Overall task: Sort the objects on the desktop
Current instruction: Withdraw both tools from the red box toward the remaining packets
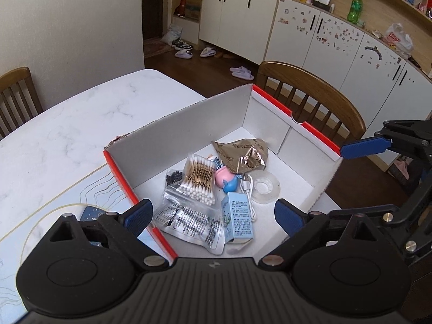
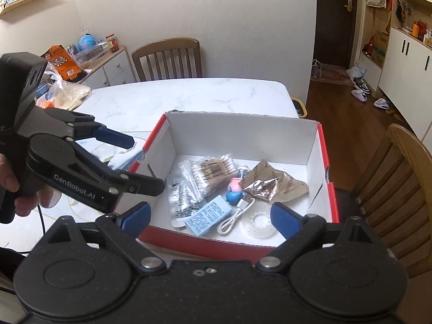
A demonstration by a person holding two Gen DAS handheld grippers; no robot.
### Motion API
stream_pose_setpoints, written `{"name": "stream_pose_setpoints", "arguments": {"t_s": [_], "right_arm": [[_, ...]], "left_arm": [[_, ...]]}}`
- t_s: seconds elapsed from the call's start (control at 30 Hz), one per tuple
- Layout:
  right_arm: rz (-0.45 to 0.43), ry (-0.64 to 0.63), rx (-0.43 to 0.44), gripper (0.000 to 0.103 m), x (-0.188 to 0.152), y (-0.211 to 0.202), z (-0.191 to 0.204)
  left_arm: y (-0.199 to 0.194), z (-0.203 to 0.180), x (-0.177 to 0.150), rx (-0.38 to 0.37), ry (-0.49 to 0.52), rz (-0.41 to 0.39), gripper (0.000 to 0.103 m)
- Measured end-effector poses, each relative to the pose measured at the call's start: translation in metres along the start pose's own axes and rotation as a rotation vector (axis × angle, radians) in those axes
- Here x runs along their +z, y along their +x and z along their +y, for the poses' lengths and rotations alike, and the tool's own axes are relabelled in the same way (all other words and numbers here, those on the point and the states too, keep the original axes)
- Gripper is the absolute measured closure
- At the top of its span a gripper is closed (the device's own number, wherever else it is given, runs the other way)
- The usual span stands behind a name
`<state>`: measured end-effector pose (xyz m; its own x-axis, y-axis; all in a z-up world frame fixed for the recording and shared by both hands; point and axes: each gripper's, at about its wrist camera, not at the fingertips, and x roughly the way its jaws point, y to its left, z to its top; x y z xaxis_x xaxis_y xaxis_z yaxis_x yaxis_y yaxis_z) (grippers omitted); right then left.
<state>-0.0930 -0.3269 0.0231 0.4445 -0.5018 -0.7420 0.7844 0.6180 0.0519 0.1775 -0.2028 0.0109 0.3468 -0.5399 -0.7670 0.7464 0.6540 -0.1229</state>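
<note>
Both grippers hang empty over a red-rimmed cardboard box (image 2: 322, 145) on the marble table (image 2: 189, 94), so the sorting looks to be between picks, or close to done. The left gripper (image 1: 213, 216) has its jaws spread wide above the box's near edge, and the right gripper (image 2: 210, 216) is likewise released with nothing between its blue pads. Inside the box the objects lie heaped together: a pack of cotton swabs (image 2: 213, 171), a printed foil pouch (image 1: 189, 225), a light-blue carton (image 2: 209, 217), a white USB cable (image 2: 236, 220), a roll of clear tape (image 2: 260, 222), a crumpled gold foil wrapper (image 2: 272, 182) and a pink and blue toy (image 2: 233, 189). Just outside the box's left wall, a blue patterned object (image 1: 91, 212) lies on the table, half hidden by the left gripper. By my judgement the next move calls for the left gripper to swing out over that object, come down astride it, and close.
</note>
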Motion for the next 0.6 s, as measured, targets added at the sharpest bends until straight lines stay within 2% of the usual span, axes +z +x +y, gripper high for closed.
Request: {"name": "stream_pose_setpoints", "arguments": {"t_s": [0.3,0.6], "right_arm": [[-0.019,0.031,-0.025,0.007,-0.003,-0.004,0.024],[-0.026,0.050,-0.032,0.008,-0.004,0.000,0.057]], "left_arm": [[-0.024,0.013,-0.015,-0.021,-0.003,-0.021,0.006],[-0.045,0.034,-0.036,-0.011,0.000,-0.037,0.006]]}}
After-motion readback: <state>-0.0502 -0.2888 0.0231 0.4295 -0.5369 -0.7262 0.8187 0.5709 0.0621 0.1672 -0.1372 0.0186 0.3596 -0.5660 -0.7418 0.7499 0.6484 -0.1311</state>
